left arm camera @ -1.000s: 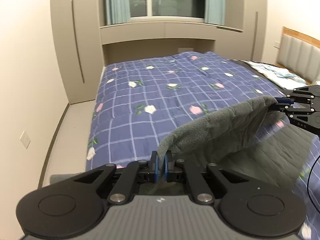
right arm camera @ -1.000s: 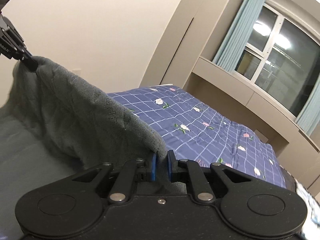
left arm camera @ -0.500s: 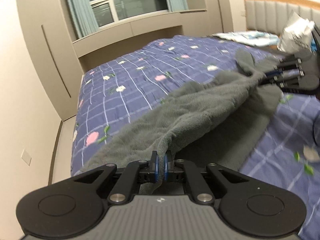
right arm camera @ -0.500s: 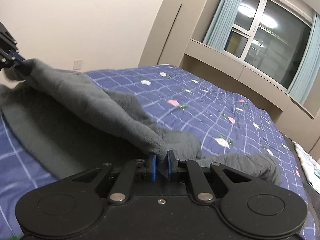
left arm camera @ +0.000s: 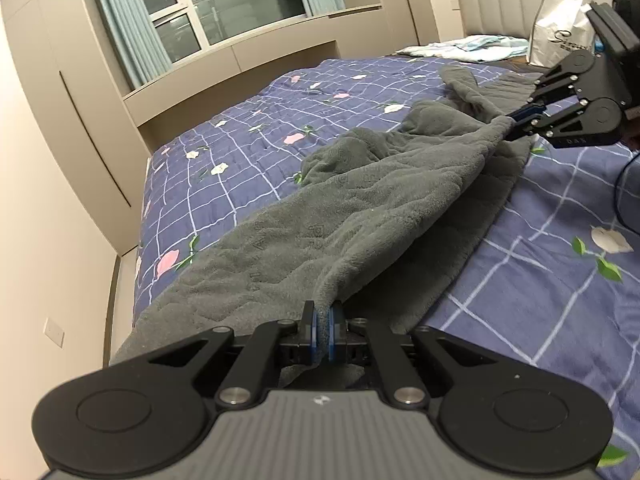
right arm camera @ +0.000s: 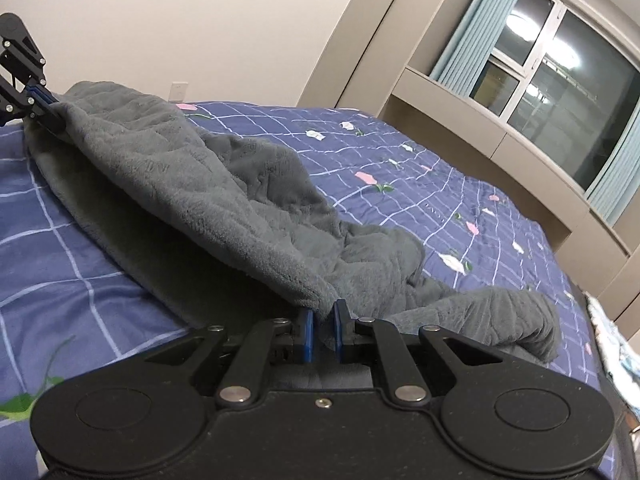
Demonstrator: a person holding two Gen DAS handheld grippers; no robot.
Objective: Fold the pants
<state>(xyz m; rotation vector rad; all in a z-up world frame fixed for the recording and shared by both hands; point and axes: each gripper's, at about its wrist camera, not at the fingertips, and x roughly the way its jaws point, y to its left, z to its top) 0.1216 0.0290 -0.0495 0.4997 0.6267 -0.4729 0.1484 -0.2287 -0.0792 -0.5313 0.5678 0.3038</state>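
- Lower now than a moment ago, the gray pants (left arm camera: 360,216) that we held high in the air have dropped onto the blue flowered bed (left arm camera: 540,280).
- Left wrist view: our left gripper (left arm camera: 323,330) at the bottom middle is clenched on one pants edge. Our right gripper (left arm camera: 520,117) in the upper right pinches the other end. The top layer sags between them over the layer below.
- Right wrist view: our right gripper (right arm camera: 323,330) squeezes the fuzzy cloth. A lumpy bunch sits at the middle right.
- If we let go now, we think the lumps could stay and the edges might not line up.
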